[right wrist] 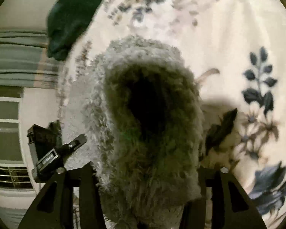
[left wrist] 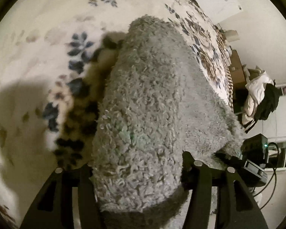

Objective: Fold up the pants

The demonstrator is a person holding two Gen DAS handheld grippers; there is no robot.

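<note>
The left claw [left wrist: 141, 173] and the right claw [right wrist: 146, 173] are each clamped on a bunch of the grey fleece pants [left wrist: 154, 99], held lifted over the floral bedspread [left wrist: 38, 38]. The thick pile could slip from either grip, likely spoiling the fold. Fleece buries the fingertips, so bite depth is unclear; waistband, hems and layer count are hidden.

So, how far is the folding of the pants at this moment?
Early to middle, I judge. Done: both claws have taken hold; the left claw and the right claw are each shut on the fluffy grey pants. In hand: the fabric is lifted above the floral bedspread, hanging in a tube. Left: no flat, finished fold shows, so laying down and smoothing remain.
</note>
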